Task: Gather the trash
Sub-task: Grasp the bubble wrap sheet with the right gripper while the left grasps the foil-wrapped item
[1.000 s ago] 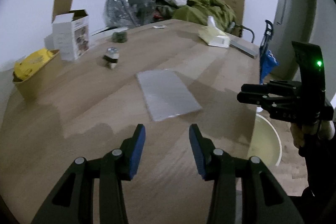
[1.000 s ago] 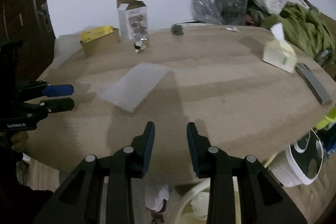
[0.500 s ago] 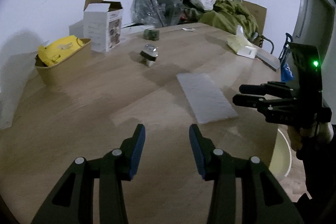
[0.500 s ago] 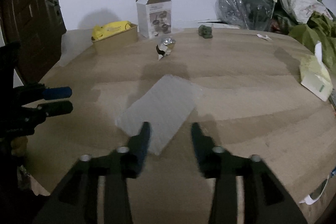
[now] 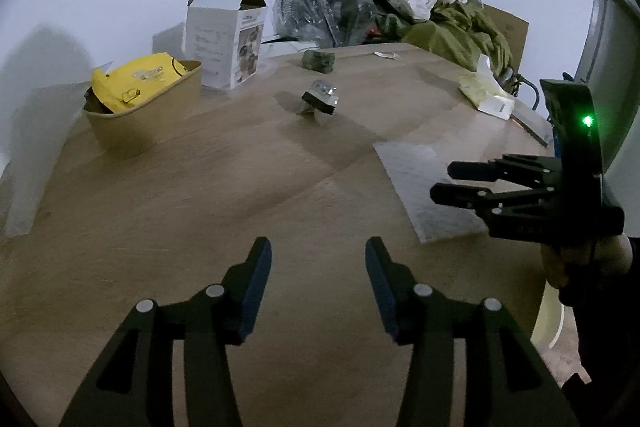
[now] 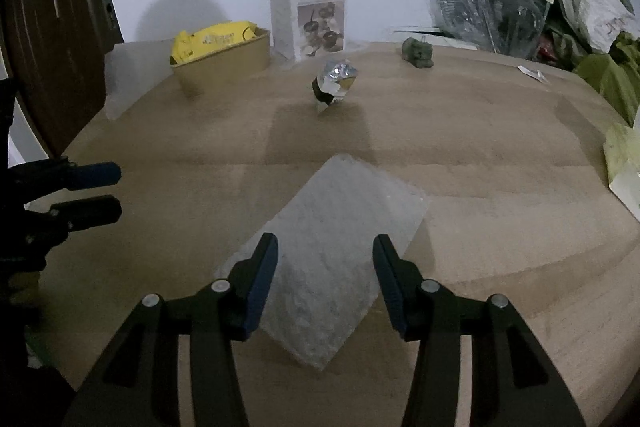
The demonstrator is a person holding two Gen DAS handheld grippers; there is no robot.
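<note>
A flat translucent plastic sheet [image 6: 340,255] lies on the wooden table [image 6: 500,155]; it also shows in the left wrist view [image 5: 420,183]. My right gripper [image 6: 325,251] is open, hovering just above the sheet's near half. My left gripper [image 5: 318,259] is open and empty over bare table, left of the sheet. A crumpled shiny wrapper [image 6: 335,83] sits further back, also seen in the left wrist view [image 5: 320,99]. A small green wad [image 6: 418,53] lies near the far edge.
A brown paper tub with a yellow bag [image 6: 222,55] and an open white carton [image 6: 306,15] stand at the back left. A tissue pack [image 5: 486,93] lies right. Piled clothes and a wrapped fan [image 5: 328,3] crowd the far end. A pale bin [image 5: 554,315] stands below the table's right edge.
Both grippers moved forward and swung left over the table. The right gripper came over the plastic sheet and its jaws opened wider. The left gripper stayed open.
</note>
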